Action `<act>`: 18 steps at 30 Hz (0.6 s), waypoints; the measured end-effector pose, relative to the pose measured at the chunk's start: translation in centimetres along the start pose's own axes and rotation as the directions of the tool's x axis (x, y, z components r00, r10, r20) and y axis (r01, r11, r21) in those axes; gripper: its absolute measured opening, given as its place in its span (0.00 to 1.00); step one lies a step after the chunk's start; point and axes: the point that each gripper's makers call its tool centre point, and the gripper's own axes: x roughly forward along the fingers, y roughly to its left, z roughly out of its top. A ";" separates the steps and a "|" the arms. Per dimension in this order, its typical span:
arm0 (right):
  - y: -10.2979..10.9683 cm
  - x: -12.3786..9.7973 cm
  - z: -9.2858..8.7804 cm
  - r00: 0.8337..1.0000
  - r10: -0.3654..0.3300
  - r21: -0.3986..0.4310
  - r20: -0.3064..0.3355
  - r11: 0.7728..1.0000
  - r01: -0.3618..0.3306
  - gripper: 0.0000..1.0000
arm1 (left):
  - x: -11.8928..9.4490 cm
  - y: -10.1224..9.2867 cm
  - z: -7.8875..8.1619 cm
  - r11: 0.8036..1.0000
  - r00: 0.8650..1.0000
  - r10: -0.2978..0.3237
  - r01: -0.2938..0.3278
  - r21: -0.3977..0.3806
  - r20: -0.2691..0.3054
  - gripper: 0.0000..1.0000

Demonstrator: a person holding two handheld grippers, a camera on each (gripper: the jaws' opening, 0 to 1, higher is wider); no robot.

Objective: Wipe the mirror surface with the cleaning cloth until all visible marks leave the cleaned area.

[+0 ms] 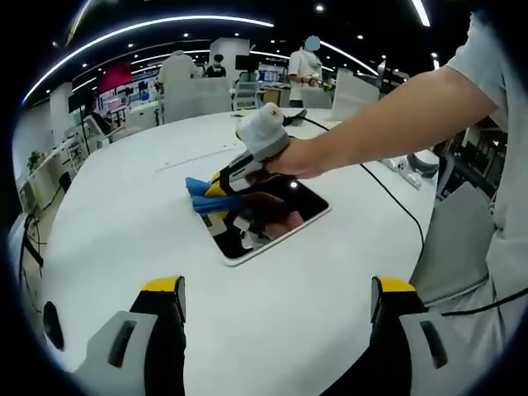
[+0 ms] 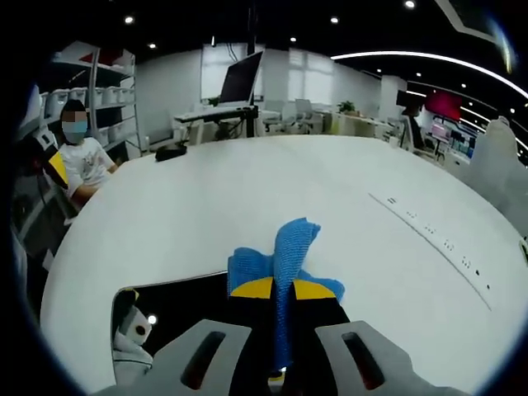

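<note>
Right now my right fingers (image 2: 280,290) are clamped on the soft blue cleaning cloth (image 2: 285,252), pressing it at the edge of the flat, fragile mirror (image 1: 272,216) on the white desk (image 1: 148,223), while my left fingers (image 1: 276,297) hover spread, holding nothing.

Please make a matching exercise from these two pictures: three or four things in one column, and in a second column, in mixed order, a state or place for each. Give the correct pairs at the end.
Things:
1. cleaning cloth
2. mirror
3. left tool
4. right tool

States or places:
A. open, holding nothing, above the bare white table
B. lying flat on the table, reflecting the hand above it
C. blue, pinched between two yellow-tipped jaws
D. shut on the cloth, over the mirror's edge

Pairs: 1-C, 2-B, 3-A, 4-D
</note>
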 end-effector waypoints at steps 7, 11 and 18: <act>-0.5 -0.9 -0.7 1.000 -0.011 -0.012 -0.013 1.000 0.011 0.02 | -0.3 0.0 0.4 1.000 1.000 0.002 -0.002 0.016 0.005 0.92; -0.7 -1.9 -1.2 0.999 -0.028 -0.001 -0.016 1.000 0.028 0.02 | -0.3 -0.1 0.5 1.000 1.000 0.002 -0.002 0.019 0.006 0.92; -1.6 -3.4 -2.2 0.998 -0.053 0.010 -0.032 0.999 0.054 0.02 | -0.2 -0.8 0.8 1.000 1.000 -0.015 0.015 0.024 0.012 0.94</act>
